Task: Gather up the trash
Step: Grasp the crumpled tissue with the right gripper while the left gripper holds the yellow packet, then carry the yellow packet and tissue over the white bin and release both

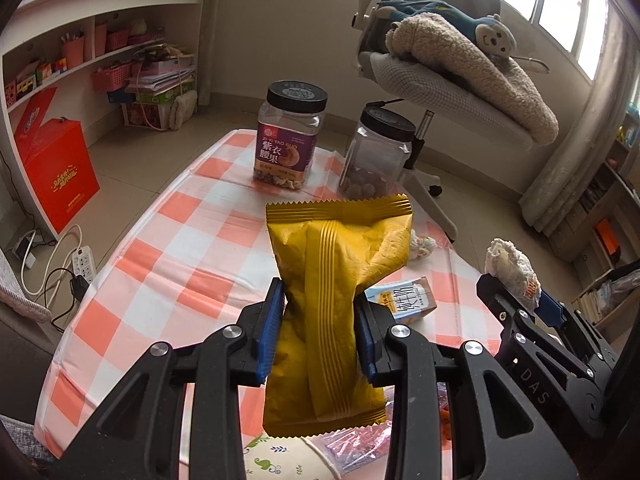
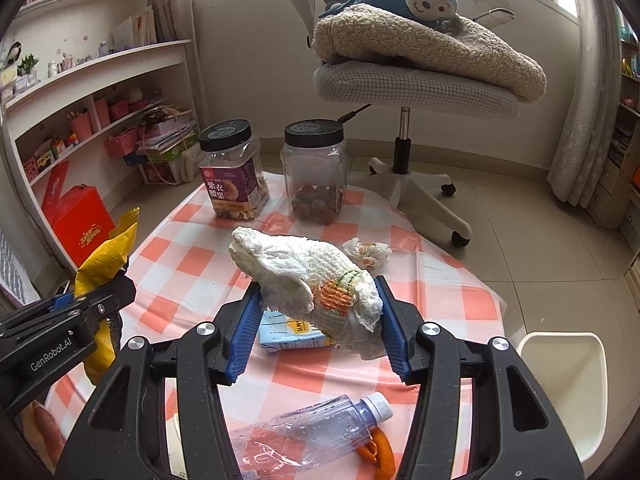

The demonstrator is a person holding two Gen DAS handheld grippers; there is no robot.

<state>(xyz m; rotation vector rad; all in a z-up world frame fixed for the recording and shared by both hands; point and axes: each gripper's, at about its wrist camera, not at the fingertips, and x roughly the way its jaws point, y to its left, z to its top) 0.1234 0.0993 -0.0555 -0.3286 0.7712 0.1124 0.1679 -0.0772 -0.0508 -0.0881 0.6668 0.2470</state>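
My left gripper is shut on a yellow snack wrapper and holds it upright above the checked table. My right gripper is shut on a crumpled white paper towel, held above the table; it also shows in the left wrist view. A small blue milk carton lies on the table under the towel, also in the left wrist view. Another crumpled tissue lies further back. An empty plastic bottle lies near the front edge, with orange peel beside it.
Two black-lidded jars, one with a purple label and one clear, stand at the table's far end. An office chair with a blanket stands behind. A red box and shelves are at left. A paper cup sits below the left gripper.
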